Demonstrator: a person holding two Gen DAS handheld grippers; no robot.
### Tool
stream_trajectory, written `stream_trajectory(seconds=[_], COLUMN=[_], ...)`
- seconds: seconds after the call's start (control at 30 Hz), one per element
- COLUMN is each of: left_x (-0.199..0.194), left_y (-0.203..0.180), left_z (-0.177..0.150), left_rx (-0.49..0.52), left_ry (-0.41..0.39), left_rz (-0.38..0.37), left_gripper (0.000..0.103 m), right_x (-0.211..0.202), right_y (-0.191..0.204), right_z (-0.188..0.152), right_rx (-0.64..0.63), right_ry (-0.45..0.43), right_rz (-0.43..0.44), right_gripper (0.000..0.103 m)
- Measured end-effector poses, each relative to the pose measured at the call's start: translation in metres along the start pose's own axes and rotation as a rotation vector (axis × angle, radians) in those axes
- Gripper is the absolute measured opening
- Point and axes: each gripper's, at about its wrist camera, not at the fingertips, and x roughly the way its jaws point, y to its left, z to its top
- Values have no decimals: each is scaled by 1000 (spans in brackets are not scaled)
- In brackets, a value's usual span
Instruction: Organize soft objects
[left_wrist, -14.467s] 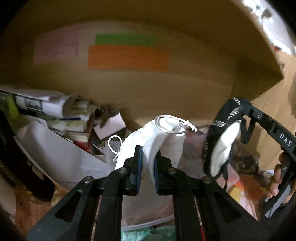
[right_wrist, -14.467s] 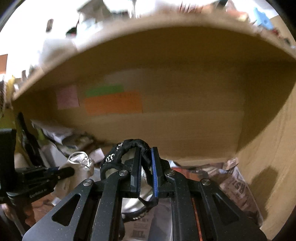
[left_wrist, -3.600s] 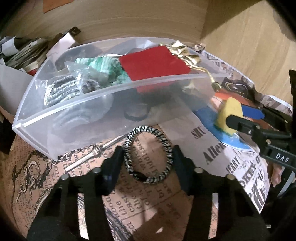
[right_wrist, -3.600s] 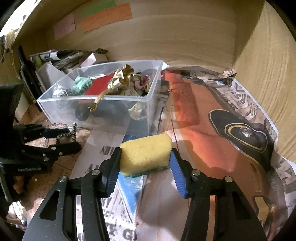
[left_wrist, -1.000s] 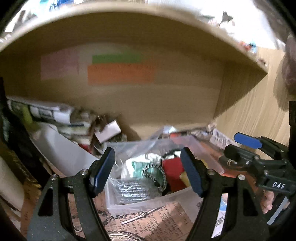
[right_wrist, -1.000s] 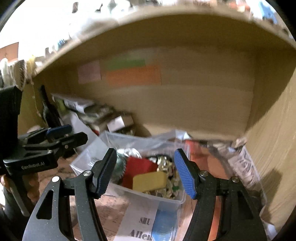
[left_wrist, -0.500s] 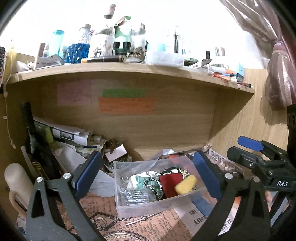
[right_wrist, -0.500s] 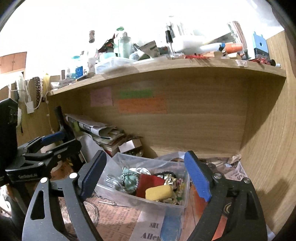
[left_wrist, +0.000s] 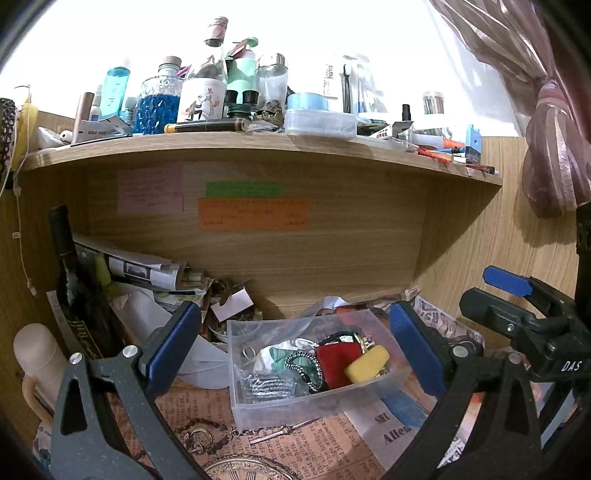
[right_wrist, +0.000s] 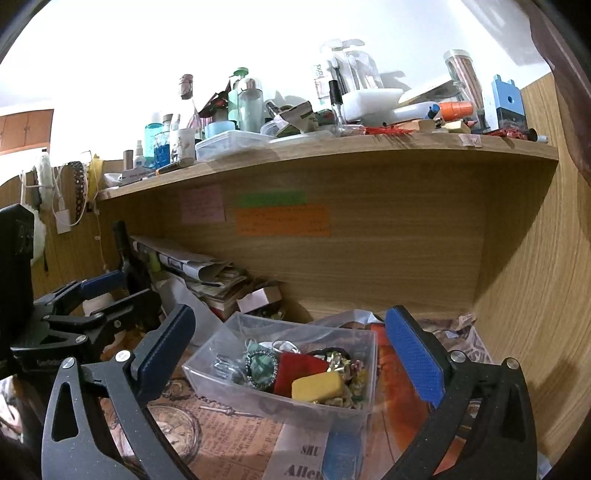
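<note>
A clear plastic bin stands on the newspaper-covered desk under a wooden shelf. In it lie a yellow sponge, a red cloth, a black-and-white braided hair tie and other soft bits. My left gripper is open wide and empty, held back from the bin. My right gripper is open wide and empty too, also back from the bin. Each gripper shows in the other's view, the right and the left.
Stacked papers and a small box crowd the back left. A dark bottle and a beige cylinder stand at the left. The shelf above holds several bottles and jars. Wooden walls close the back and right.
Both grippers have pulled further back and up from the bin, so more of the shelf shows. Both stay open and empty; the sponge and hair tie lie in the bin.
</note>
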Motion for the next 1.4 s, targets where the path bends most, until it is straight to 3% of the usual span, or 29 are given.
stream_trajectory(seconds=[1.4], left_x=[1], left_y=[-3], left_z=[-1], left_rx=[2], left_ry=[6], left_rz=[-10], left_gripper=[103], right_x=[-2], right_y=[0], right_z=[-3], right_rx=[3], right_ry=[-1], right_rz=[8], right_gripper=[103])
